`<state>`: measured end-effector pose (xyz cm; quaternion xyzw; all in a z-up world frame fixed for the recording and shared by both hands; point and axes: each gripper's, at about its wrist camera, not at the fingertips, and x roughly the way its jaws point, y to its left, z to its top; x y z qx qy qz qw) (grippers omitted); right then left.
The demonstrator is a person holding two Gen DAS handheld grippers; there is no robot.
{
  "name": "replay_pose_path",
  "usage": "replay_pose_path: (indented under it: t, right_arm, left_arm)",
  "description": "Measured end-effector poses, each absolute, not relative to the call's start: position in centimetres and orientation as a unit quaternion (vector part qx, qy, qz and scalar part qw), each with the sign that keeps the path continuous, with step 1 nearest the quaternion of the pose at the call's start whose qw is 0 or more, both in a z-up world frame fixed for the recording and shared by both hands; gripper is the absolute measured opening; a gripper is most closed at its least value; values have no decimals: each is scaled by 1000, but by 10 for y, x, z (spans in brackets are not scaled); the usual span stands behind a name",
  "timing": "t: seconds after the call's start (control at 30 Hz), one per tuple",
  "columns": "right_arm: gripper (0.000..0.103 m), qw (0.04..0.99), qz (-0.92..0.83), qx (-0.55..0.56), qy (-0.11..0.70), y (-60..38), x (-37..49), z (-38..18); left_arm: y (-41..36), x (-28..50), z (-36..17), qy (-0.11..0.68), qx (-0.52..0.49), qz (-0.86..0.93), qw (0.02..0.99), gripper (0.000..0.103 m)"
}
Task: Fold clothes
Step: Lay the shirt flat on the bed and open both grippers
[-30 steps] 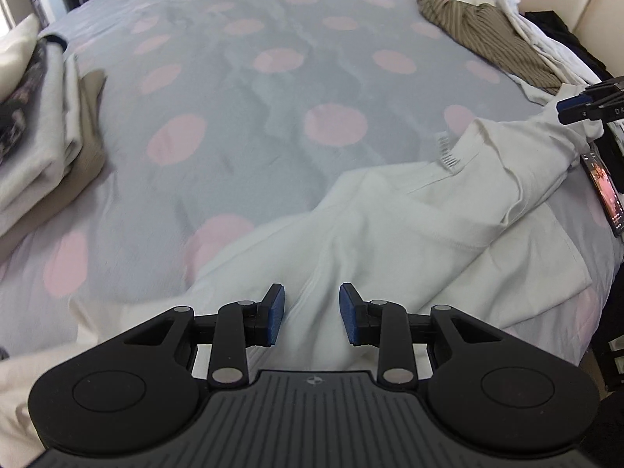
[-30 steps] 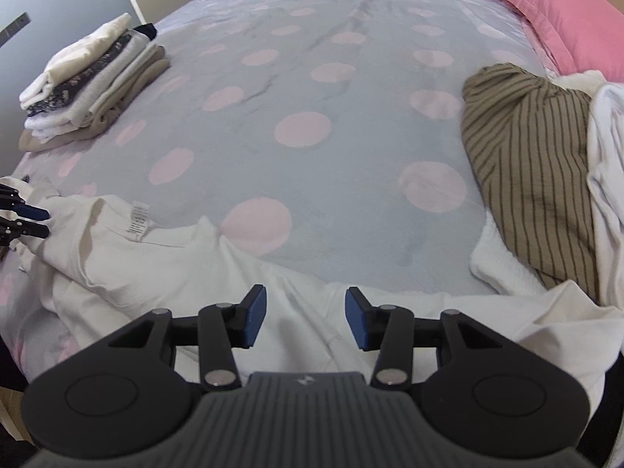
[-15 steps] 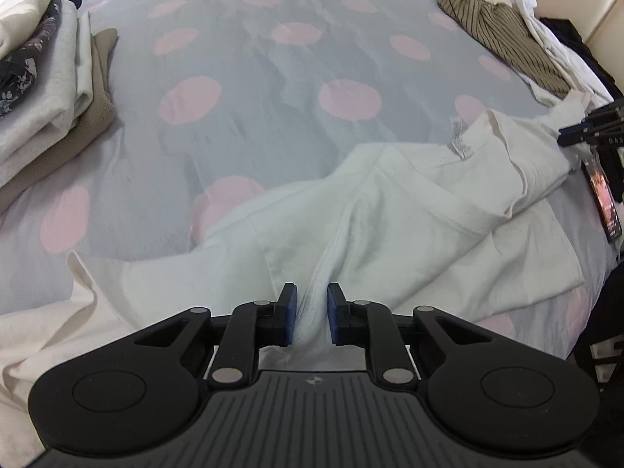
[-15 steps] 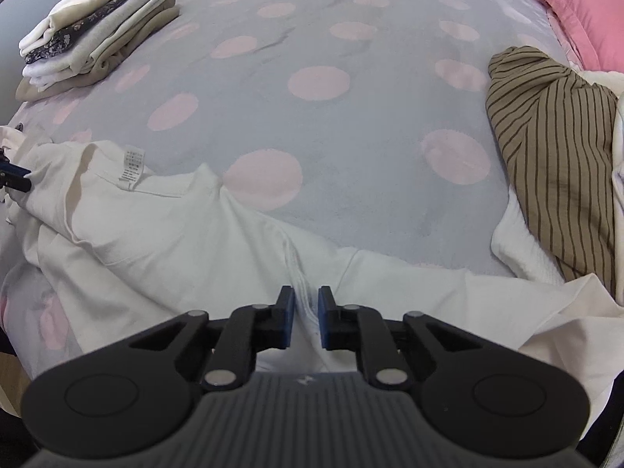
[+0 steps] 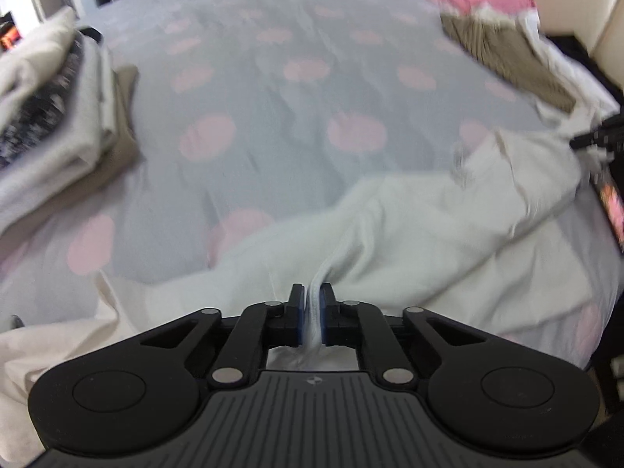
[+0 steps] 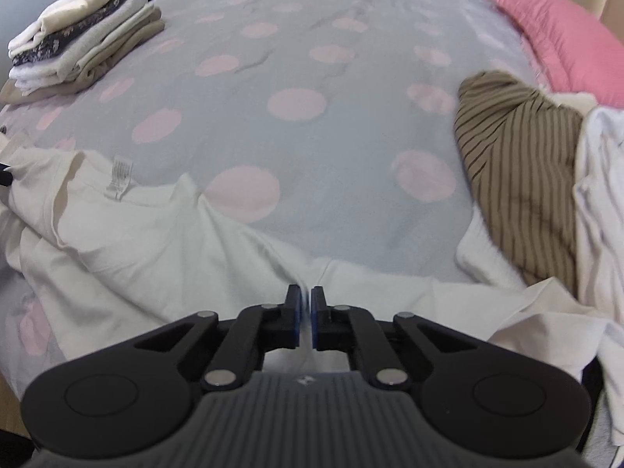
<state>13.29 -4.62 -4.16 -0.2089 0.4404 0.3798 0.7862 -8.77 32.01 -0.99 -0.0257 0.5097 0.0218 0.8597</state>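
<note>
The white shirt (image 5: 409, 230), light, limp and crease-prone, lies along the bed's (image 6: 312, 78) near edge; left gripper (image 5: 311, 314) and right gripper (image 6: 305, 318) each pinch a fold of its near hem, the proper hold.

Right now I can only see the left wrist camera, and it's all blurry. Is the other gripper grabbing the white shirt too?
Observer: Yes. The right gripper is shut on a pinched fold of the white shirt.
Operator: What's the little smudge near the shirt's top edge?
Observer: A white label, sewn in at the shirt's edge and lying flat.
Operator: And the pile in the corner?
Observer: The pile is several folded pieces, one of them dark with small pale flowers.
</note>
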Motion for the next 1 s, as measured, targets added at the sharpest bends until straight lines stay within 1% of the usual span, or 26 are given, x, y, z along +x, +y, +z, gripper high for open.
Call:
replay_pose_path:
  t: [0.17, 0.3, 0.5, 0.63, 0.8, 0.9, 1.0]
  right_arm:
    - [5, 827, 363, -202, 379, -46, 132, -10]
    - [5, 850, 354, -197, 337, -36, 146, 16]
    - [4, 875, 328, -205, 292, 2, 187, 50]
    - [4, 888, 308, -208, 272, 35, 224, 62]
    - [4, 893, 302, -205, 263, 77, 270, 50]
    - [4, 890, 298, -211, 271, 104, 293, 26]
    - [4, 884, 297, -213, 292, 125, 315, -5]
  left_arm:
    - [327, -83, 29, 452, -22, 48, 891, 3]
    - [337, -62, 52, 427, -13, 67, 902, 3]
    - [346, -7, 72, 401, 19, 97, 911, 3]
    - [361, 33, 81, 380, 22, 120, 917, 3]
    - [385, 81, 63, 369, 34, 156, 916, 3]
    - [398, 106, 38, 371, 33, 177, 911, 3]
    - [410, 128, 5, 392, 31, 184, 901, 3]
